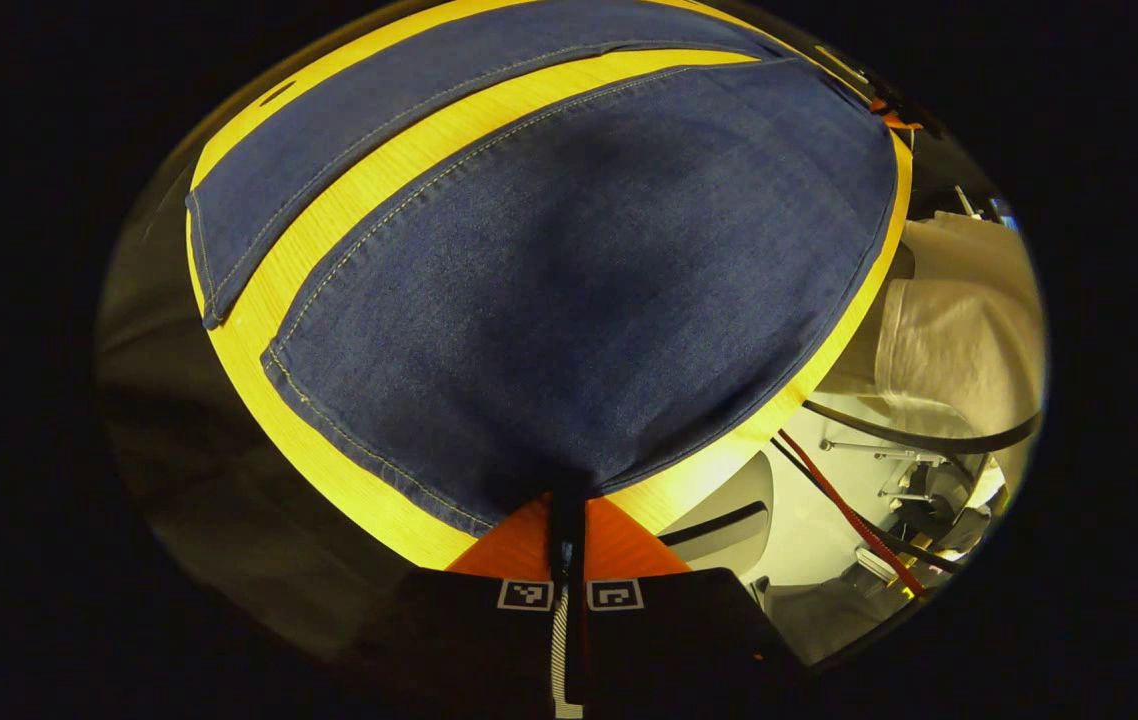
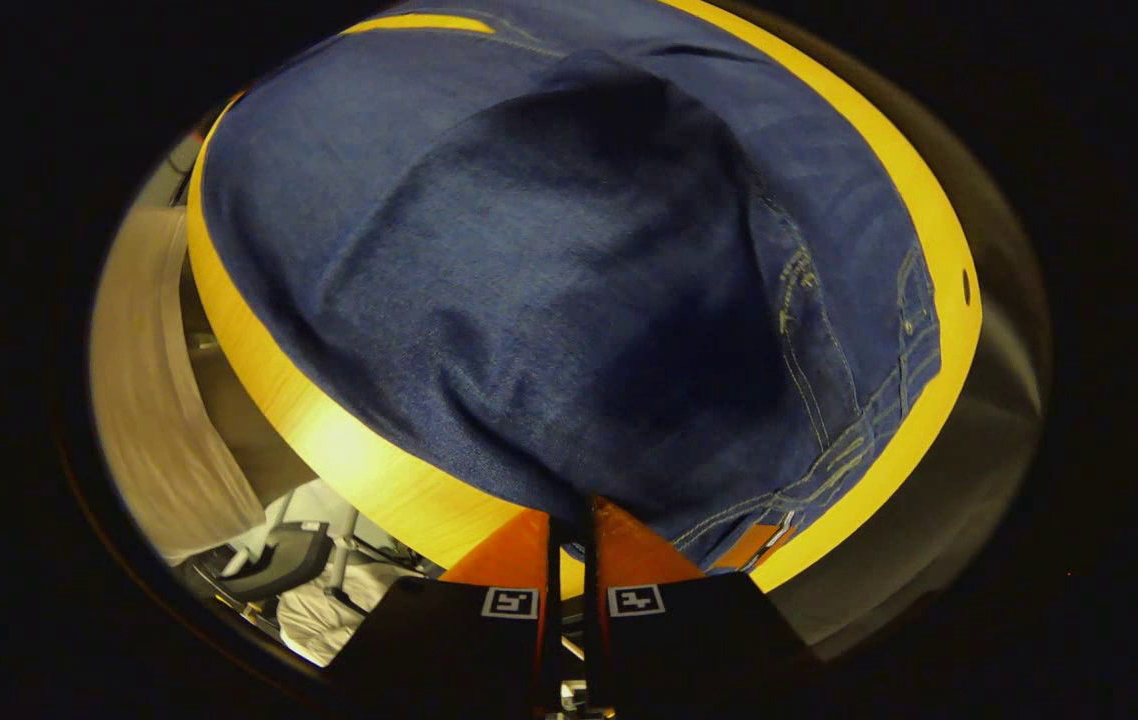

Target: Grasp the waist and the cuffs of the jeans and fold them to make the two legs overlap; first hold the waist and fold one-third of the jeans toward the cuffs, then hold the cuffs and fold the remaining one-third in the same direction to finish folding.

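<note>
**Warm overhead light, heavy fisheye bending, dim margins**

Both views are lit warmly from above. The bare strips of the tabletop [image 1: 329,240] are rendered a saturated yellow, and near glare is seen along its front edge in the right gripper view. The jeans [image 2: 569,300] are evenly lit at their margins, while a broad soft shadow is cast across their middle in each view. Straight edges are bent into strong curves towards the rim of each view. The surroundings beyond the tabletop are left dim, smeared and out of focus. Denim weave and stitching are resolved sharply at centre.
</note>
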A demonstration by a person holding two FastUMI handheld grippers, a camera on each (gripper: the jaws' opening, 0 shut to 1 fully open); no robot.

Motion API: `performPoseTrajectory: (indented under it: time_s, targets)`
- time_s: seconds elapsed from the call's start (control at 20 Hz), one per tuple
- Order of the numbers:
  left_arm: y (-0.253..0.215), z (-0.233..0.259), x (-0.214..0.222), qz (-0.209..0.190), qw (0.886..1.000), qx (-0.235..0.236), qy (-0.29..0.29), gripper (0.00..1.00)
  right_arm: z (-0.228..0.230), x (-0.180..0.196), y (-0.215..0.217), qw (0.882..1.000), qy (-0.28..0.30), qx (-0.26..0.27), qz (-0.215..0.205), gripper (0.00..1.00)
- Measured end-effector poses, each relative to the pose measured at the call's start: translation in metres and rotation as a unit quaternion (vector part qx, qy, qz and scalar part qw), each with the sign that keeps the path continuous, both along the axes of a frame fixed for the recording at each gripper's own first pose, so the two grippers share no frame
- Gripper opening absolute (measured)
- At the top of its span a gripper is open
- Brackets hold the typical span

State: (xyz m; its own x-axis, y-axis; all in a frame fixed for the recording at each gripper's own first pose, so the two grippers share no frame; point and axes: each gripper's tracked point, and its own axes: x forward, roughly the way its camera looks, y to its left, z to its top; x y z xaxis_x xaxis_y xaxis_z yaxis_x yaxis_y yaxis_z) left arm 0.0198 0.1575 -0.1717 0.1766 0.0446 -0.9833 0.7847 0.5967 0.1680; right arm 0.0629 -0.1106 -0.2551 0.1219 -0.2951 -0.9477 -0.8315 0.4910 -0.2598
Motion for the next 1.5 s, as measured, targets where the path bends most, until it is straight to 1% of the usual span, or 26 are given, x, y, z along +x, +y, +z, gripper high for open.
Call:
performPoseTrajectory:
  time_s: [0.1, 0.15, 0.25, 0.3, 0.4, 0.5, 0.65, 0.75, 0.8, 0.9, 1.05, 1.15, 1.2, 1.3, 1.4, 1.45, 1.5]
  targets:
    - [0.0, -0.001, 0.0, 0.012, 1.0, -0.009, -0.019, 0.0, 0.001, -0.002, 0.0, 0.998, -0.037, 0.023, -0.04, 0.11]
    - [0.0, -0.002, 0.0, 0.019, 0.999, -0.017, -0.035, 0.0, 0.003, -0.004, -0.003, 0.996, -0.054, 0.034, -0.06, 0.06]
    - [-0.001, -0.002, 0.001, 0.03, 0.996, -0.03, -0.074, 0.0, 0.005, -0.002, -0.003, 0.989, -0.097, 0.059, -0.092, 0.06]
    - [-0.002, -0.003, 0.001, 0.035, 0.994, -0.036, -0.092, 0.0, 0.004, -0.001, -0.003, 0.986, -0.116, 0.066, -0.099, 0.03]
    - [-0.003, -0.002, 0.0, 0.052, 0.99, -0.048, -0.121, 0.0, 0.004, 0.0, -0.004, 0.981, -0.147, 0.072, -0.106, 0.03]
    - [-0.003, -0.001, 0.0, 0.084, 0.984, -0.069, -0.144, 0.0, 0.006, -0.001, -0.003, 0.973, -0.18, 0.082, -0.119, 0.03]
    - [-0.006, -0.002, 0.002, 0.149, 0.968, -0.084, -0.186, 0.0, 0.009, 0.001, -0.003, 0.955, -0.243, 0.093, -0.145, 0.03]
    - [-0.004, -0.002, 0.006, 0.176, 0.955, -0.078, -0.227, 0.0, 0.011, 0.001, -0.002, 0.939, -0.279, 0.1, -0.174, 0.03]
    - [-0.007, -0.004, 0.003, 0.199, 0.948, -0.082, -0.235, 0.0, 0.012, 0.001, 0.0, 0.931, -0.291, 0.107, -0.195, 0.03]
    - [-0.019, 0.0, 0.006, 0.252, 0.932, -0.113, -0.233, 0.0, 0.019, 0.004, 0.003, 0.913, -0.304, 0.13, -0.24, 0.03]
    - [-0.03, 0.029, 0.01, 0.32, 0.9, -0.173, -0.239, 0.0, 0.038, 0.013, 0.005, 0.88, -0.325, 0.173, -0.301, 0.03]
    - [-0.037, 0.052, 0.013, 0.358, 0.876, -0.216, -0.24, 0.0, 0.056, 0.018, 0.009, 0.861, -0.337, 0.195, -0.326, 0.03]
    - [-0.039, 0.061, 0.018, 0.375, 0.863, -0.235, -0.242, 0.0, 0.065, 0.023, 0.009, 0.854, -0.348, 0.203, -0.33, 0.03]
    - [-0.047, 0.083, 0.027, 0.392, 0.845, -0.27, -0.244, 0.0, 0.087, 0.031, 0.016, 0.837, -0.369, 0.22, -0.338, 0.03]
    - [-0.055, 0.103, 0.034, 0.396, 0.834, -0.293, -0.247, 0.0, 0.111, 0.04, 0.026, 0.821, -0.385, 0.241, -0.345, 0.03]
    - [-0.058, 0.113, 0.039, 0.396, 0.83, -0.304, -0.25, 0.0, 0.122, 0.046, 0.03, 0.815, -0.392, 0.252, -0.345, 0.03]
    - [-0.061, 0.119, 0.045, 0.396, 0.825, -0.315, -0.253, 0.0, 0.133, 0.052, 0.033, 0.81, -0.399, 0.259, -0.343, 0.0]
